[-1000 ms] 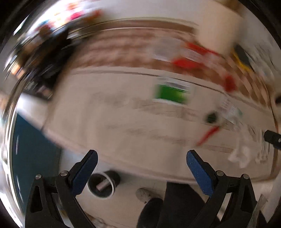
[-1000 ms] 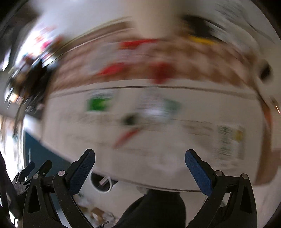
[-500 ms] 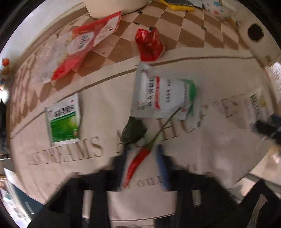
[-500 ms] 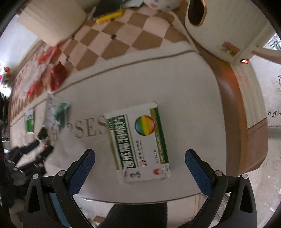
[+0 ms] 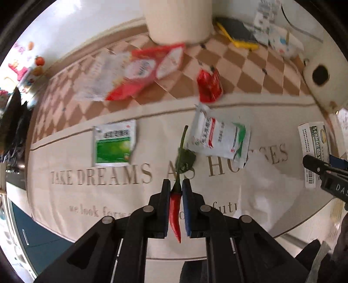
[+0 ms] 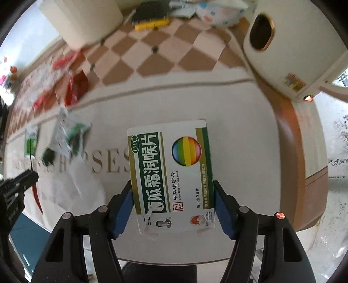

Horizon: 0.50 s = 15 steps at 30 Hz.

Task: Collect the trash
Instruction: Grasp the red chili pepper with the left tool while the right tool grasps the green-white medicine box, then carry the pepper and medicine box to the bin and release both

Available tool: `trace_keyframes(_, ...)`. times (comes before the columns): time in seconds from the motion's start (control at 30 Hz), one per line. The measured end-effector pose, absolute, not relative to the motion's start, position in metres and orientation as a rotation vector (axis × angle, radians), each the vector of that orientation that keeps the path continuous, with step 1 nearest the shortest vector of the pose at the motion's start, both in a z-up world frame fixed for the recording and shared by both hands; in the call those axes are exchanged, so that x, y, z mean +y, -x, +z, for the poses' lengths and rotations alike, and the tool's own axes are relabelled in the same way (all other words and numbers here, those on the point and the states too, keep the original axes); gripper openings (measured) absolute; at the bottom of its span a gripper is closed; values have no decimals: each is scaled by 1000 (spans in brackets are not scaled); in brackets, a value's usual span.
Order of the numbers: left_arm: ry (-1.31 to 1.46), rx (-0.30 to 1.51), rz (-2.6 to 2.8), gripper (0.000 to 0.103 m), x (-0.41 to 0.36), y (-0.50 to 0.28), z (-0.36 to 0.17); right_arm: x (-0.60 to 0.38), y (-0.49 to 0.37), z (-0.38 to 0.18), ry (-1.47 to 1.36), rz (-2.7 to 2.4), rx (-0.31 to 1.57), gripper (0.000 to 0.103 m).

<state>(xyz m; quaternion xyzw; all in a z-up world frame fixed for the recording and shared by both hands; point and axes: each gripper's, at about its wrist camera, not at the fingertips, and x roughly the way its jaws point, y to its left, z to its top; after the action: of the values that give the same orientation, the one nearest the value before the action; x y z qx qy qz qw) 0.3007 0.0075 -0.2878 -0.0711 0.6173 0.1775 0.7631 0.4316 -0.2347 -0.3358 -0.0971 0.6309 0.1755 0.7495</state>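
Note:
My left gripper [image 5: 174, 189] is shut on a red chili pepper [image 5: 175, 209] with a long green stem, just above the printed white tablecloth [image 5: 108, 196]. My right gripper [image 6: 173, 193] is shut on a white and green medicine box [image 6: 171, 172] with a rainbow ball on it; the box also shows at the right edge of the left wrist view [image 5: 313, 148]. More trash lies on the table: a green sachet [image 5: 114, 143], a white sachet [image 5: 219, 137], a dark green leaf [image 5: 184, 160], a red crumpled wrapper [image 5: 208, 86] and a red and white bag [image 5: 150, 69].
A white cylinder [image 5: 178, 19] stands at the back of the table. A white appliance [image 6: 289, 43] with a dark oval opening sits at the back right. A yellow-edged black item [image 5: 238, 32] lies behind. The table's front edge runs just below both grippers.
Both grippers came down to the table and closed: the left on the chili pepper, the right on the medicine box, which lay between open jaws half a second ago.

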Motion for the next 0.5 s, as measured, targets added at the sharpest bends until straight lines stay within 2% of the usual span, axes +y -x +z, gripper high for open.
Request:
trace_keyframes(0.23, 197, 1200, 486, 8, 30, -276, -237, -234, -424, -279, 159, 454, 1262, 70)
trace_keyframes(0.5, 355, 1073, 667, 8, 82, -193, -198, -115, -377, -225, 245, 647, 1154, 70)
